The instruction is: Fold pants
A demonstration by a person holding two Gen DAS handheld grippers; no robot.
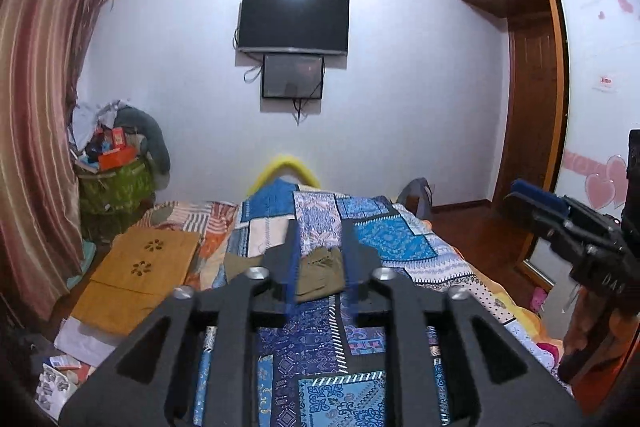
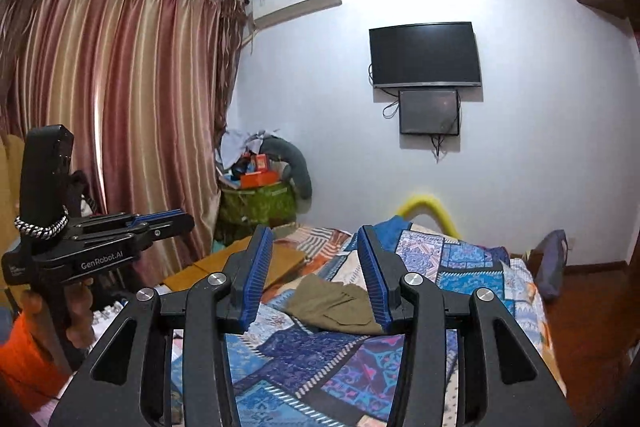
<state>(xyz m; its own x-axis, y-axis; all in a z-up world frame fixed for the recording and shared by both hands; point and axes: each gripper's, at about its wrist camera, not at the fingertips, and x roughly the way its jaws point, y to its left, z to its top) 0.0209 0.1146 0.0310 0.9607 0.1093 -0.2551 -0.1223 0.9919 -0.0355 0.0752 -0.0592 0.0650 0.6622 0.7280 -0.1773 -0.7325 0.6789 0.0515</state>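
Note:
Olive-green pants (image 1: 320, 273) lie in a folded bundle on the blue patchwork bedspread (image 1: 320, 351), in the middle of the bed. They also show in the right wrist view (image 2: 336, 303). My left gripper (image 1: 320, 227) is open and empty, held above the bed and short of the pants. My right gripper (image 2: 316, 231) is open and empty, also raised above the bed. Each gripper shows in the other's view: the right one (image 1: 532, 197) at the right edge, the left one (image 2: 176, 219) at the left.
A wooden board (image 1: 148, 267) lies left of the bed. A green basket (image 1: 116, 187) full of clutter stands by the curtain (image 1: 36, 107). A wall TV (image 1: 294, 23) hangs ahead, a wardrobe (image 1: 532, 107) stands right, and a bag (image 1: 420, 197) sits by the bed's far end.

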